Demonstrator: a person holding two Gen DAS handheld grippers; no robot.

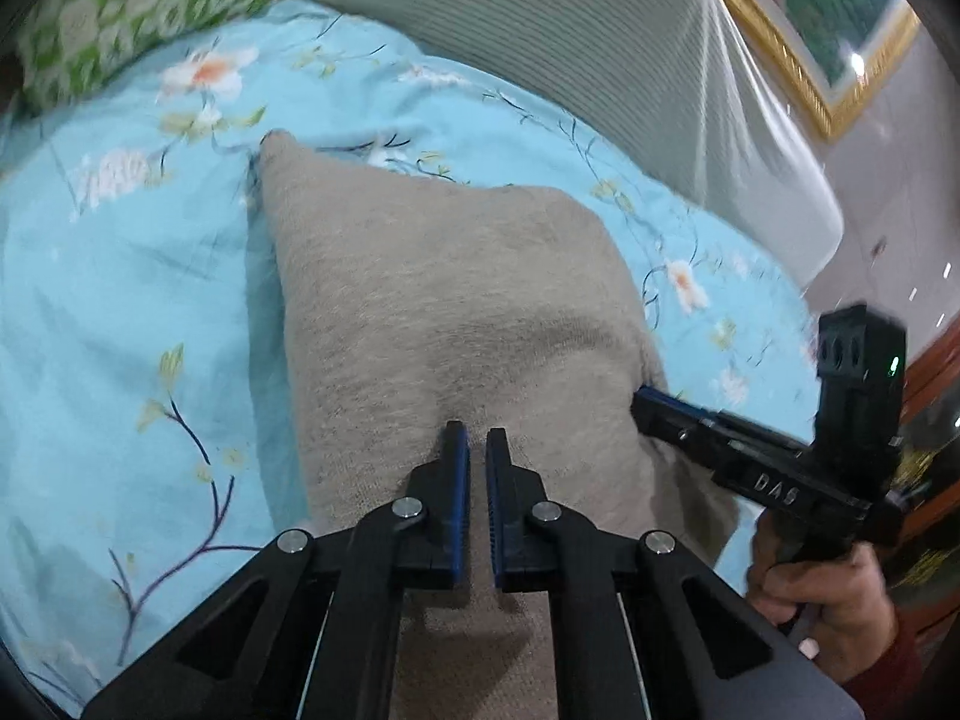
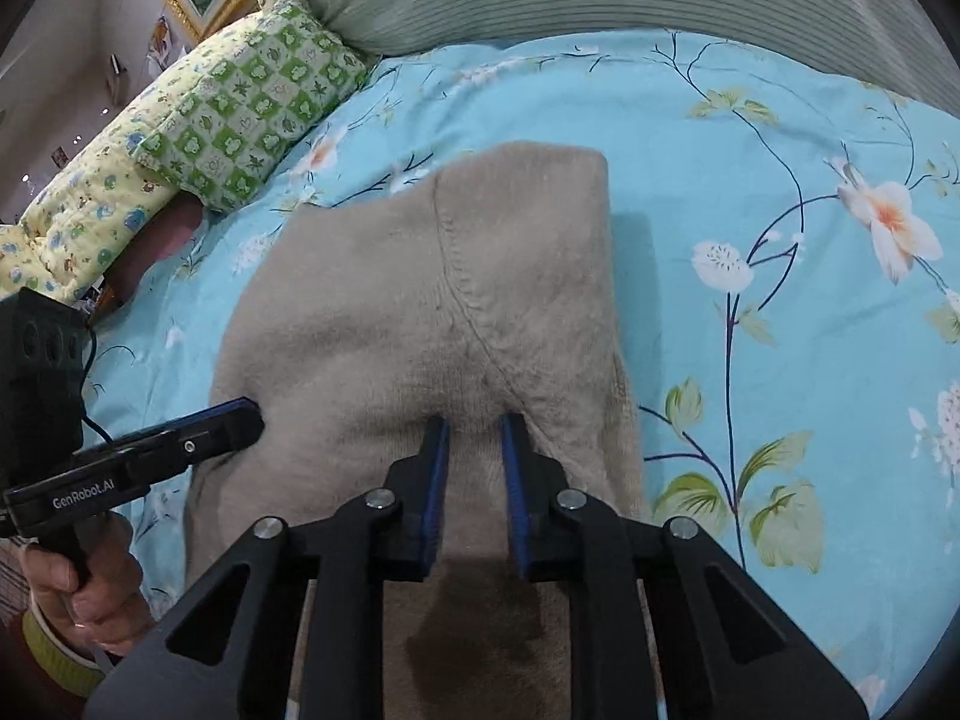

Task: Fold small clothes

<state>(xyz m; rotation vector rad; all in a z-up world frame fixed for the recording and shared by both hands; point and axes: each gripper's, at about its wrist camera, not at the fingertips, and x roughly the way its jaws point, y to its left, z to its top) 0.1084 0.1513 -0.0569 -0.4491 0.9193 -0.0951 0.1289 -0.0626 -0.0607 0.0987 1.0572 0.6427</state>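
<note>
we see the beige knit garment lying on the floral blue sheet, beneath both grippers. our left gripper hovers slightly parted; our right gripper gapes wider. the fuzzy, seamed fabric lies folded.

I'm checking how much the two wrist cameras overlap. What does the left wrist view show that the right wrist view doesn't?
Only the left wrist view shows the right gripper from the side, its tip at the beige garment's edge, with the right hand on its handle.

Only the right wrist view shows the left gripper from the side, the garment's curved seam, a dark patch on the near cloth, and the yellow printed cushion.

Both show the garment on the blue floral sheet, the green checked pillow, a striped cover and a gold picture frame.
</note>
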